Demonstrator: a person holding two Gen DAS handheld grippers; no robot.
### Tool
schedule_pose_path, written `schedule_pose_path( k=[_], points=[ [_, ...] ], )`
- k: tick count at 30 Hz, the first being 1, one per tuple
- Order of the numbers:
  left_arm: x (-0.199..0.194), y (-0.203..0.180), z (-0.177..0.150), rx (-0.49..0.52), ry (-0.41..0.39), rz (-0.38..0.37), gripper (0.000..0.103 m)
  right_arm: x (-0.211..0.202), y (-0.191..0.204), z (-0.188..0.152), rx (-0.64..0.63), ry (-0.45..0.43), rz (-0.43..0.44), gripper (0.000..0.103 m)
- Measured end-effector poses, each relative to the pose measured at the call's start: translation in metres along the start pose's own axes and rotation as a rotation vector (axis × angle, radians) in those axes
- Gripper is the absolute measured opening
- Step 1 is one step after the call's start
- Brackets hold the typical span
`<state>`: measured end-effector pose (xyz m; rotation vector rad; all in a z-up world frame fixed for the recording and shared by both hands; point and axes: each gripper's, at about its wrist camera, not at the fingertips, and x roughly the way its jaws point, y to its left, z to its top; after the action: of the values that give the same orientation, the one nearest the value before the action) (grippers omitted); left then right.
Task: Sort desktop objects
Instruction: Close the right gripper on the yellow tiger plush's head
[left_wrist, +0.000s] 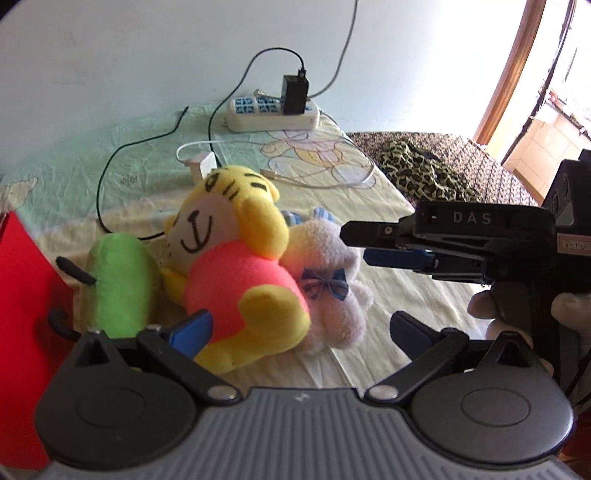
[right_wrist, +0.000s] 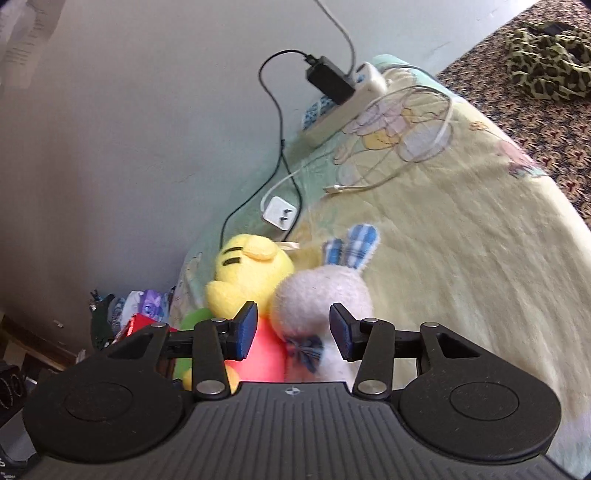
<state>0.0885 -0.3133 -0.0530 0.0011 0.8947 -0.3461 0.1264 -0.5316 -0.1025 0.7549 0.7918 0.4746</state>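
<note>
Plush toys, tiger (left_wrist: 236, 254) and rabbit (right_wrist: 317, 299), lay unsorted at 12 o'clock; both grippers, left (left_wrist: 301, 328) and right (right_wrist: 293, 332), were spread, empty.

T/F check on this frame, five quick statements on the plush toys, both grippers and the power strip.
1. The yellow plush tiger in the pink shirt lies against the white plush rabbit with a blue bow. True.
2. The right gripper is shut on the rabbit. False: its jaws stand open on either side of the rabbit's head.
3. The left gripper is open. True.
4. The white power strip has nothing plugged in. False: a black adapter sits in it.
5. The green plush toy lies between the tiger and the rabbit. False: it is on the tiger's far side.
</note>
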Motion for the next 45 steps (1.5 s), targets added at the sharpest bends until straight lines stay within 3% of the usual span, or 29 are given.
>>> schedule_pose_path(
  k=[6, 11, 16, 19, 23, 26, 29, 45],
  points=[
    [0.026, 0.040, 0.005, -0.148, 0.035, 0.020, 0.102, 0.044, 0.030, 0.013, -0.109, 0.066, 0.036, 0.050],
    [0.045, 0.046, 0.009, -0.140, 0.043, 0.042, 0.102, 0.074, 0.039, 0.015, -0.189, 0.090, -0.019, 0.053],
    [0.064, 0.050, 0.013, -0.154, 0.054, 0.037, 0.102, 0.087, 0.059, 0.009, -0.359, 0.092, -0.100, 0.057],
    [0.067, 0.048, 0.014, -0.135, 0.042, 0.037, 0.103, 0.088, 0.059, 0.007, -0.399, 0.093, -0.108, 0.049],
    [0.064, 0.044, 0.014, -0.126, 0.041, -0.007, 0.095, 0.081, 0.054, 0.010, -0.357, 0.099, -0.081, 0.038],
    [0.061, 0.039, 0.014, -0.110, 0.034, -0.015, 0.094, 0.074, 0.053, 0.010, -0.322, 0.097, -0.066, 0.035],
    [0.055, 0.036, 0.012, -0.101, 0.033, -0.031, 0.085, 0.063, 0.056, 0.006, -0.304, 0.092, -0.051, 0.034],
    [-0.020, 0.011, -0.022, -0.076, -0.048, -0.130, 0.085, -0.009, 0.087, -0.039, -0.346, 0.039, -0.036, 0.034]
  ],
)
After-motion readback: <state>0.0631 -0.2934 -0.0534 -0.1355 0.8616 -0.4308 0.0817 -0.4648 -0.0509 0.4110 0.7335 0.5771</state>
